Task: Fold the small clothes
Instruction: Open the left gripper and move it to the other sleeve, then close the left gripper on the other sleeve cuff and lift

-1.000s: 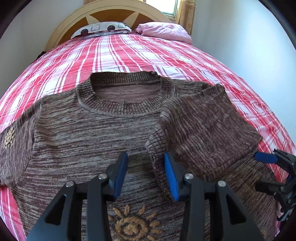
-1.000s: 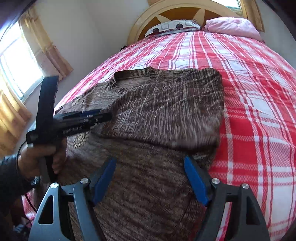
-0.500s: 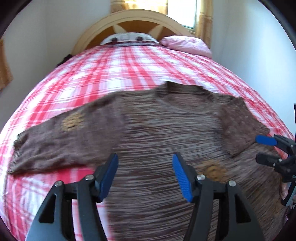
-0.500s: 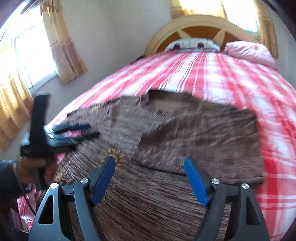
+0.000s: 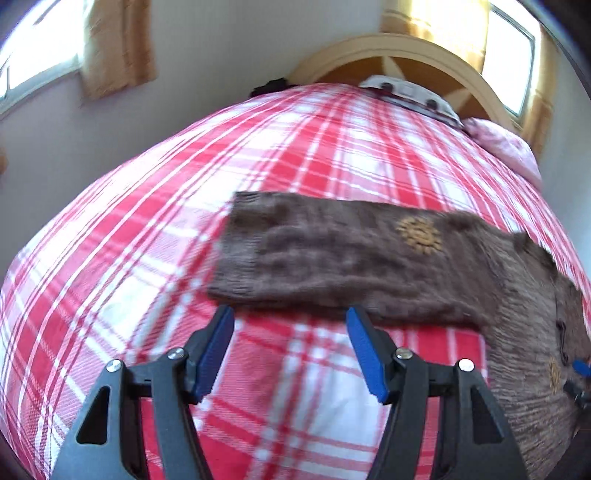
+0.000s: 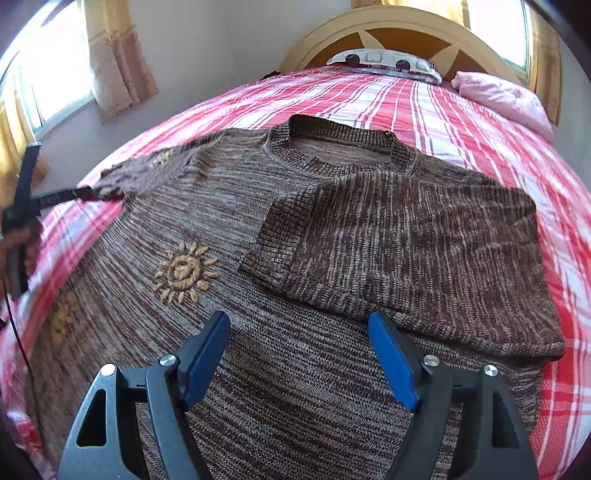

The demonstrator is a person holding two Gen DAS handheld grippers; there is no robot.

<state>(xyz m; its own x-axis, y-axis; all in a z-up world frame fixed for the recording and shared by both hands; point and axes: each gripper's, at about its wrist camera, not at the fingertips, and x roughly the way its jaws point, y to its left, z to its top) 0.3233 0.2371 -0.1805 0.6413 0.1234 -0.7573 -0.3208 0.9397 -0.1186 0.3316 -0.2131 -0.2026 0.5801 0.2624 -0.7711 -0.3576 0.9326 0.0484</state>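
Observation:
A brown knit sweater point(image 6: 229, 229) with tan sun motifs lies flat on the red plaid bed point(image 6: 461, 110). Its right sleeve point(image 6: 413, 251) is folded across the chest. Its left sleeve point(image 5: 351, 258) lies stretched out to the side. My left gripper point(image 5: 290, 332) is open, just short of that sleeve's near edge and cuff. In the right wrist view the left gripper point(image 6: 79, 194) shows at the sleeve's end. My right gripper point(image 6: 297, 341) is open and empty above the sweater's lower body.
A patterned pillow point(image 6: 384, 61) and a pink pillow point(image 6: 506, 99) lie by the wooden headboard point(image 6: 406, 26). Curtained windows point(image 6: 55, 85) are on the left wall. Bare plaid bedspread point(image 5: 129, 277) lies left of the sleeve.
My left gripper has swung left from over the sweater's chest to the outstretched left sleeve and opened wider. My right gripper has pulled back a little and stays open.

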